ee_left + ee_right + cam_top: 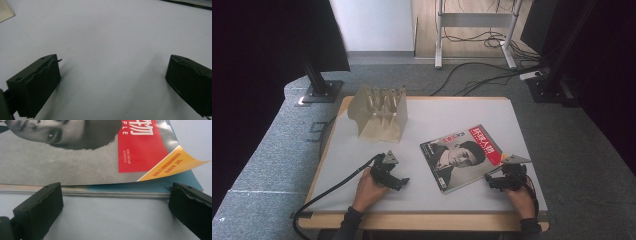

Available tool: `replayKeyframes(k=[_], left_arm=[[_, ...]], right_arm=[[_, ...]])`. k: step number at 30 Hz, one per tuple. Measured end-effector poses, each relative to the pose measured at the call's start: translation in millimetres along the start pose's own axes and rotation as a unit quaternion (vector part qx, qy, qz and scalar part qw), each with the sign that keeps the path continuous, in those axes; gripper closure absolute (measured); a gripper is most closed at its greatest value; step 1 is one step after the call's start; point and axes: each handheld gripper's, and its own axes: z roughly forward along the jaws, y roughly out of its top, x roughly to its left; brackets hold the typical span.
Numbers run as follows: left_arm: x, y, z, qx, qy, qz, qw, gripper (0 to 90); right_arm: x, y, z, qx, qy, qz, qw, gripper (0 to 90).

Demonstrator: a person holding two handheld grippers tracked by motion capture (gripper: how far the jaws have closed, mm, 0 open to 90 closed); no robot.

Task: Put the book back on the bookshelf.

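Magazine [462, 156] lies flat, rotated, right of centre on the surface [362, 155]; grey portrait cover, red title block, yellow corner curling up. Right tongs [116, 202] low at its near edge, jaws wide open, apparently not touching. Left tongs [112, 82] open over bare surface, well apart.

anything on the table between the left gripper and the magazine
Nothing: in the high view a bare strip of white table separates the left gripper from the magazine. The left gripper view shows bare tabletop between its open jaws.
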Motion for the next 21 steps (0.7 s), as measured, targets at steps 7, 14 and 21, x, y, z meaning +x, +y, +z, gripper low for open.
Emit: replayKeyframes(k=[7, 14, 21], left_arm=[[2.2, 7.1, -1.0, 0.005, -0.012, -0.004, 0.9999, 0.0], [1.7, 24.8, -0.3, 0.003, -0.018, 0.009, 0.9998, 0.0], [3.8, 50.9, 1.7, 0.002, -0.023, 0.021, 0.9995, 0.0]], right_arm=[[-2.6, 2.3, -5.1, 0.003, -0.003, -0.005, 1.0000, 0.0], [-2.5, 8.3, -13.0, -0.007, -0.004, -0.010, 0.9999, 0.0], [-5.0, 20.1, -16.5, -0.018, 0.002, -0.018, 0.9997, 0.0]])
